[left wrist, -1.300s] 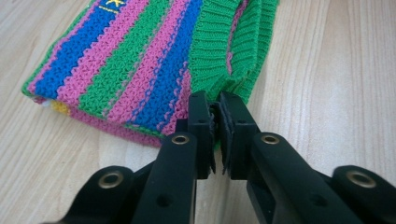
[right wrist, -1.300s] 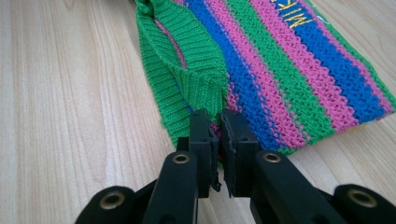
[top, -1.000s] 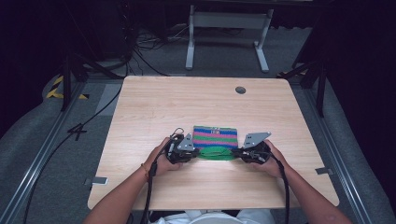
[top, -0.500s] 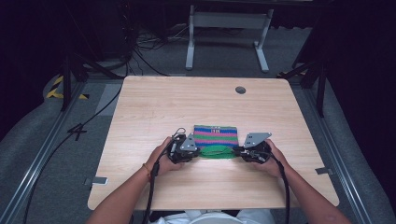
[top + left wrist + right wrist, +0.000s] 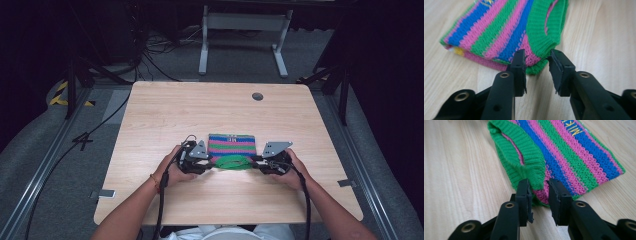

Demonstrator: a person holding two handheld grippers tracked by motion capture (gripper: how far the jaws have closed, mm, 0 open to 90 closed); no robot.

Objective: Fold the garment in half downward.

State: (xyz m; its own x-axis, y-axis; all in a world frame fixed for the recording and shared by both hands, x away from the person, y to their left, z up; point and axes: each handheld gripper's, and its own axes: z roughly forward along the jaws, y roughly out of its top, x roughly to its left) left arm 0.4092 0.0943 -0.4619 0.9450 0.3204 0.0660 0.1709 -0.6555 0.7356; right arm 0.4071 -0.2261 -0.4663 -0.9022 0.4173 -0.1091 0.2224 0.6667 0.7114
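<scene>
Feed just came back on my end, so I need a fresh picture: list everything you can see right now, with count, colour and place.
knitted garment: one, striped green, pink and blue with yellow lettering, folded flat on the table's near middle, between the two grippers.
table: one, light wood, centre of the high view.
cable hole: one, dark, round, far right part of the tabletop.
white frame: one, on the grey floor beyond the table.
floor cables: several, black, far left of the table.
left gripper: one, black, at the garment's left end; jaws have just been opening, green edge between them, unpressed.
right gripper: one, black, at the right end; jaws likewise just opening around the edge.
</scene>
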